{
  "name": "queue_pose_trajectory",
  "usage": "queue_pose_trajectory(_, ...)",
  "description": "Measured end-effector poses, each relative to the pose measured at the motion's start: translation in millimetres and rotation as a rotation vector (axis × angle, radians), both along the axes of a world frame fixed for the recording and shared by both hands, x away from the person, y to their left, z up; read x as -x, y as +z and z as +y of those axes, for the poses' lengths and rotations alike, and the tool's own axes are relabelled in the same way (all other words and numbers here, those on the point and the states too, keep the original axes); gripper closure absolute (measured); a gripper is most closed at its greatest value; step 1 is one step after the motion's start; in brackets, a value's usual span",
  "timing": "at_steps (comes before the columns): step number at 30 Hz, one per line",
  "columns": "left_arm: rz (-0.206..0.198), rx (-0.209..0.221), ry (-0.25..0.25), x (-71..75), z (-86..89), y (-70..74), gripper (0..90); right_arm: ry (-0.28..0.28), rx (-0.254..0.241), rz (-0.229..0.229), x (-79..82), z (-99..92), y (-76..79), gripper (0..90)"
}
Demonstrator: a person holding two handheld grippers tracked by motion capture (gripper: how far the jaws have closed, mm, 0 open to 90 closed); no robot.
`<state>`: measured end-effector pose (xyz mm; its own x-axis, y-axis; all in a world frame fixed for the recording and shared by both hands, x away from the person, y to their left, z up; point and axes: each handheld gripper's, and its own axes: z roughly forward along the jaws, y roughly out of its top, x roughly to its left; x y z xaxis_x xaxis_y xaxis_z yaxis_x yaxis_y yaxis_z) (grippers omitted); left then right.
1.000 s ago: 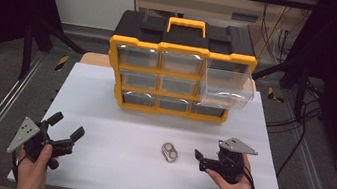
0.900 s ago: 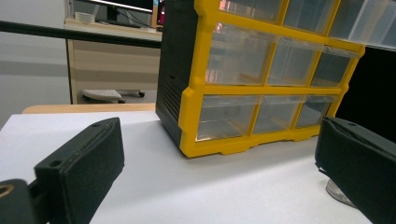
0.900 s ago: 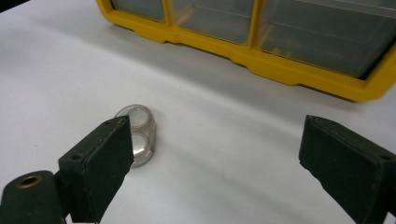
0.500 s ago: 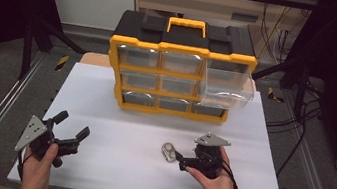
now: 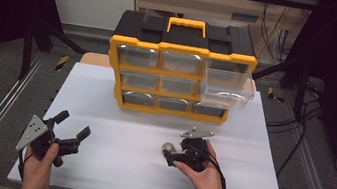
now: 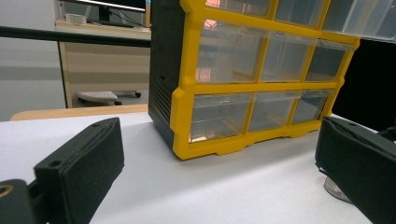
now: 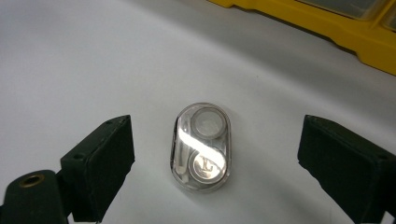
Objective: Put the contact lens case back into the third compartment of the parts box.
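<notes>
One white table (image 5: 108, 176). One yellow-and-black drawer organizer (image 5: 181, 66) at the far middle of it, one yellow carry handle (image 5: 187, 25) on top. Nine clear drawers in a three-by-three grid; one, the top-right drawer (image 5: 227, 85), is pulled out, the other eight sit flush.

One clear oval contact lens case (image 7: 201, 145) lies flat on the table, near side, right of centre. Two round wells, one marked "L". In the high view it sits just at the right gripper's tips (image 5: 168, 150).

Two grippers, one per hand. Right gripper (image 7: 212, 158): jaws wide apart, one on each side of the case, neither touching it. Left gripper (image 5: 72, 125): near-left of table, jaws apart, nothing between them, well apart from the case. Each has one grey triangular plate on top.
</notes>
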<state>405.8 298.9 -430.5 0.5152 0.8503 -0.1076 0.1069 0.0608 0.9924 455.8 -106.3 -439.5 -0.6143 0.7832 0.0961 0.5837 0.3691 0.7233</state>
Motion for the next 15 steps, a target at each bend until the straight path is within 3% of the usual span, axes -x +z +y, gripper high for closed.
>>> queue_pose_trajectory(7,0.0,-0.003,-0.006,-0.2,-1.0,-0.1,1.1,0.007,0.025,0.033,-4.1,8.4,-7.7,15.4)
queue_pose_trajectory(15,-0.002,-0.012,-0.005,-0.3,-2.0,0.0,1.1,0.005,0.077,0.058,-6.8,13.0,-21.8,27.5)
